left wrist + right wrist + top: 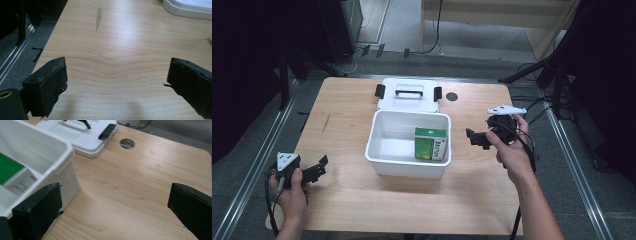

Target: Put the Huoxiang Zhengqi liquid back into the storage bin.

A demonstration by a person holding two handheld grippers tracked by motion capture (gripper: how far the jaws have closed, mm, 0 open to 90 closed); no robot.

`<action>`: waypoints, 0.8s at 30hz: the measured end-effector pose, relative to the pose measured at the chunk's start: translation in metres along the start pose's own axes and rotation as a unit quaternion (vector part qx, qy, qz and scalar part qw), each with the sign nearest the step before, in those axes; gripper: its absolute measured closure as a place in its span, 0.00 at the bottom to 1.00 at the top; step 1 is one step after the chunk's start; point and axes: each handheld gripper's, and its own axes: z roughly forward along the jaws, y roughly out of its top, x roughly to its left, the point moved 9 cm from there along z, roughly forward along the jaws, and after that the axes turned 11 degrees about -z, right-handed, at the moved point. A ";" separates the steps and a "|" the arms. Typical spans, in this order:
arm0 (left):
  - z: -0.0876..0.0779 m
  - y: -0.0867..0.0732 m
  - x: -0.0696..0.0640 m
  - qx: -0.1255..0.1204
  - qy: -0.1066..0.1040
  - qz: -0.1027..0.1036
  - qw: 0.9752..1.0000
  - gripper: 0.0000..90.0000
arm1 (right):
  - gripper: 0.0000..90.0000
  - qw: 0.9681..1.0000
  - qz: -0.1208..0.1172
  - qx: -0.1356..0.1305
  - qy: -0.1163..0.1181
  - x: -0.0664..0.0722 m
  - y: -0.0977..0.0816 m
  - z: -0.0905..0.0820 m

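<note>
A white plastic bin (377,152) stands at the middle of the table with a green and white box (430,143) upright in its right half. The bin's white lid (408,95) with a black handle and two black clips lies flat just behind it. My left gripper (318,167) rests open near the table's front left corner, jaws wide over bare wood (115,75). My right gripper (474,138) is held open just right of the bin (60,170), a little above the table. The green box (10,170) and the lid (82,137) appear in the right gripper view.
A round cable hole (452,97) is in the tabletop right of the lid, also in the right gripper view (127,143). A dark scuff mark (98,18) lies on the wood ahead of the left gripper. Metal rails and black stands border the table.
</note>
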 end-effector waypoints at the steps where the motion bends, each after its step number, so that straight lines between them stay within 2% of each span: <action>1: 0.000 0.000 0.000 0.000 0.000 0.000 1.000 0.04 | 0.00 1.000 0.000 0.002 -0.010 -0.003 -0.005 0.001; 5: 0.000 0.000 0.000 0.000 -0.001 -0.001 1.000 0.04 | 0.00 0.999 -0.001 0.007 -0.040 -0.013 -0.023 0.003; 16: 0.000 0.000 0.000 0.000 0.001 0.004 1.000 0.04 | 0.00 0.997 0.034 0.016 -0.060 -0.033 -0.071 0.000; 18: 0.000 0.000 0.000 0.001 0.000 0.005 1.000 0.04 | 0.00 0.997 0.040 0.013 -0.065 -0.036 -0.079 -0.002; 20: 0.000 0.000 -0.001 -0.001 0.000 0.005 1.000 0.04 | 0.00 0.997 0.035 0.010 -0.074 -0.038 -0.086 -0.003; 24: 0.000 0.000 -0.001 -0.001 -0.001 0.007 1.000 0.04 | 0.00 0.996 0.040 -0.006 -0.076 -0.037 -0.097 -0.006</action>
